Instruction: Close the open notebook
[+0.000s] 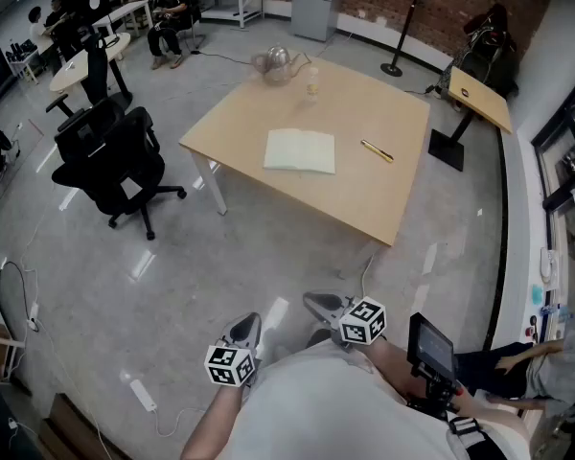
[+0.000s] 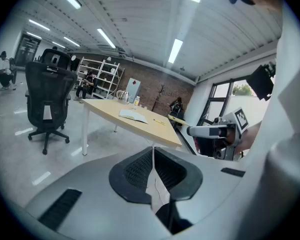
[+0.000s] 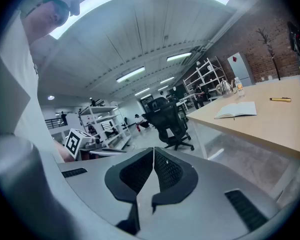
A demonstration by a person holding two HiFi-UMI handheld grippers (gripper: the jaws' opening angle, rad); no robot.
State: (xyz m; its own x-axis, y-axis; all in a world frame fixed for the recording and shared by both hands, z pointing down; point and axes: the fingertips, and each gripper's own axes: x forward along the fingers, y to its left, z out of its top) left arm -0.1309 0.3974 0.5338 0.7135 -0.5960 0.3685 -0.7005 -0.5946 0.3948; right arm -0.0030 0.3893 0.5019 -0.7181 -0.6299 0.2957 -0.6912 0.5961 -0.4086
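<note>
An open notebook (image 1: 300,150) with pale pages lies flat on the wooden table (image 1: 268,103), far ahead of me. It also shows small in the left gripper view as the notebook (image 2: 133,115) and in the right gripper view as the notebook (image 3: 236,109). My left gripper (image 1: 245,330) is held close to my body, shut with nothing between its jaws. My right gripper (image 1: 320,304) is beside it, also shut and empty. Both are well short of the table.
A yellow pen (image 1: 377,150) lies right of the notebook. A glass teapot (image 1: 276,64) and a small bottle (image 1: 312,83) stand at the table's far edge. A black office chair (image 1: 115,161) stands left of the table. Cables and a power strip (image 1: 142,395) lie on the floor.
</note>
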